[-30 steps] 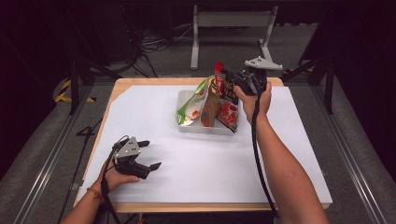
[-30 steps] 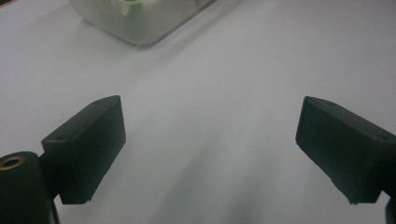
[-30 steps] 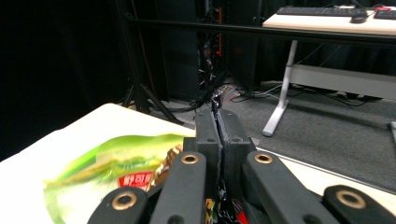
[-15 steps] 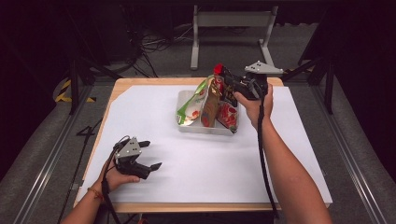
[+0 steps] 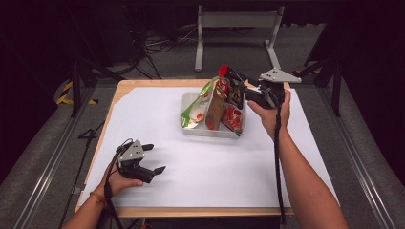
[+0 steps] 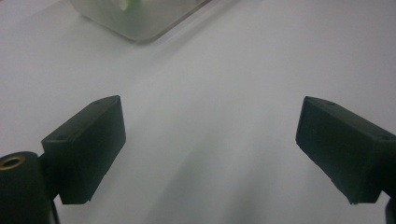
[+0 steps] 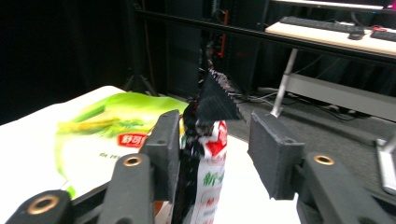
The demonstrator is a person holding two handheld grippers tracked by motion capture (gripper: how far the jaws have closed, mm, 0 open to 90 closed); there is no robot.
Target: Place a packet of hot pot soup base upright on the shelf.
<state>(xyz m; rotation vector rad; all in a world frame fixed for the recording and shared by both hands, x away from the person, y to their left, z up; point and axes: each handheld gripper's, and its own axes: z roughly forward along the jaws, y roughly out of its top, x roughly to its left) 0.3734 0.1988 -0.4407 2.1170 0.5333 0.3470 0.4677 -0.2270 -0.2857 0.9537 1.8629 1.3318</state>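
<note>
Right gripper point(image 5: 237, 85) has just been opening — released off the snack packet point(image 7: 205, 154); left gripper point(image 5: 154, 159) open.

Glossy foil snack packets point(image 5: 217, 107) fill a smooth white plastic tray point(image 5: 210, 131) at centre frame, on matt white paper point(image 5: 200, 162) over a wooden table point(image 5: 143, 84).

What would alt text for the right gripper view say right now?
The right gripper has just been opening, its fingers apart around the crimped top of a dark, red and white snack packet. A green snack bag leans behind it to the left.
</note>
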